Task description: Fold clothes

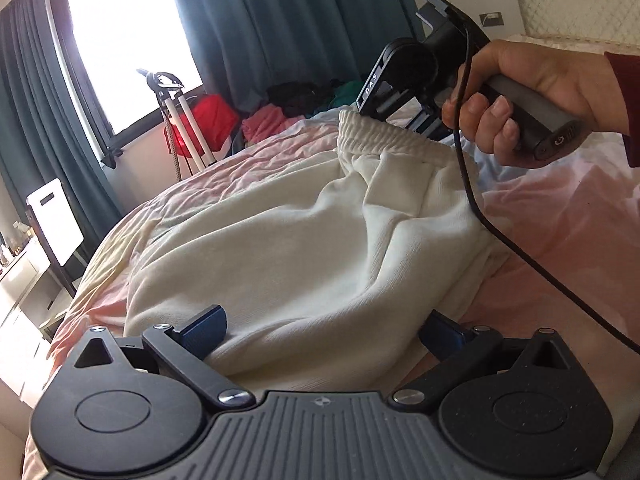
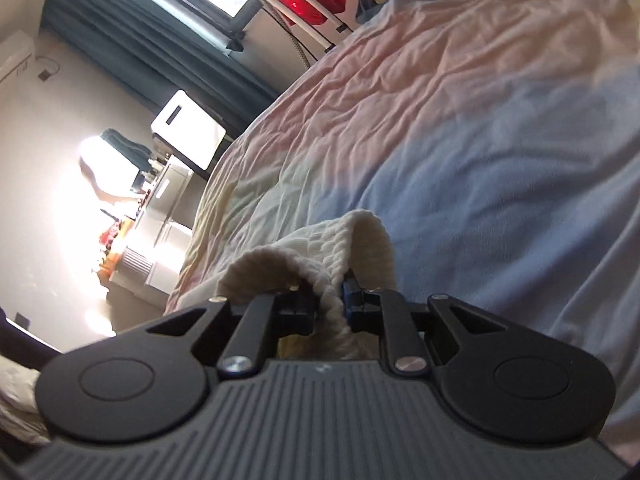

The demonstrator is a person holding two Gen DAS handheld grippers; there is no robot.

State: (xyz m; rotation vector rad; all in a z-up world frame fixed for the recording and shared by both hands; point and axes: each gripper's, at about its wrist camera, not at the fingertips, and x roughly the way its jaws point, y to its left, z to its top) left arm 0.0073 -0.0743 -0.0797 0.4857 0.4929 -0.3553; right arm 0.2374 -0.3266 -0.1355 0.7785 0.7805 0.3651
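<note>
Cream knitted cotton garment lies crumpled on the pink-and-blue quilted bed, running from lower centre to upper right. Right claw pinches its ribbed waistband; left claw gapes wide astride the near hem.

Black right gripper marked "DAS", blue fingers, trailing black cable; dark red sleeve.

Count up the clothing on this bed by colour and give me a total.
cream garment: 1
pink heap: 1
black heap: 1
green heap: 1
Total: 4. The three far heaps are too small to tell whether each holds more than one piece.
</note>
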